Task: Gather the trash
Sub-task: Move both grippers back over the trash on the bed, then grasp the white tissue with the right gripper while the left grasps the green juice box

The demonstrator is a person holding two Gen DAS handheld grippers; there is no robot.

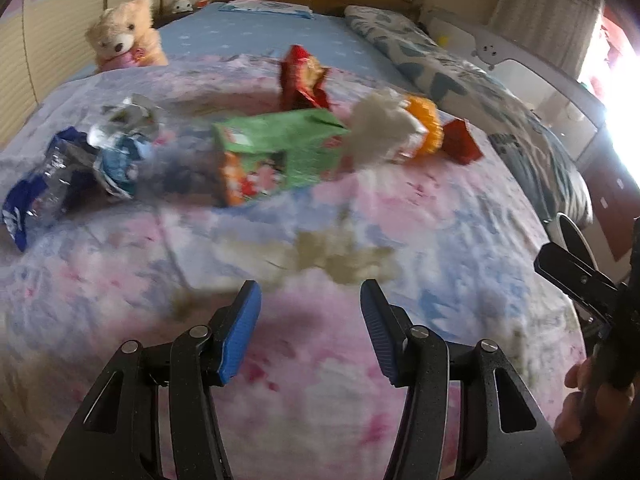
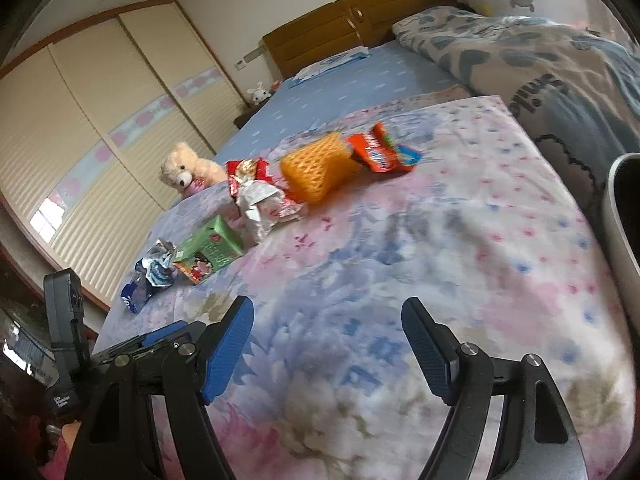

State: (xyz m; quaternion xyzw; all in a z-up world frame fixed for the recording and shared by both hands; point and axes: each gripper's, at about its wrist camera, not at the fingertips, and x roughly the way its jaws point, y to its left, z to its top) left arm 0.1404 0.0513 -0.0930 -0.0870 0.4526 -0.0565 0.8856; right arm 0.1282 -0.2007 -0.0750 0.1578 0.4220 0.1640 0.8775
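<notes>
Trash lies in a row on a floral blanket (image 1: pixel 320 360). From the left: a blue and silver wrapper (image 1: pixel 60 176), a green carton (image 1: pixel 276 156), a red snack bag (image 1: pixel 302 78), crumpled white paper (image 1: pixel 380 132), an orange foam net (image 1: pixel 426 124) and a red wrapper (image 1: pixel 460 142). My left gripper (image 1: pixel 310 300) is open and empty, low over the blanket, short of the carton. My right gripper (image 2: pixel 328 316) is open and empty, near the blanket's front. The right wrist view shows the carton (image 2: pixel 210 246), white paper (image 2: pixel 260 208), orange net (image 2: pixel 316 168) and red wrapper (image 2: pixel 380 154).
A teddy bear (image 1: pixel 124 38) sits at the blanket's far left. A rolled duvet (image 2: pixel 540 64) lies along the right side. A white bin rim (image 2: pixel 624 216) stands at the right edge. A wardrobe (image 2: pixel 80 140) is on the left.
</notes>
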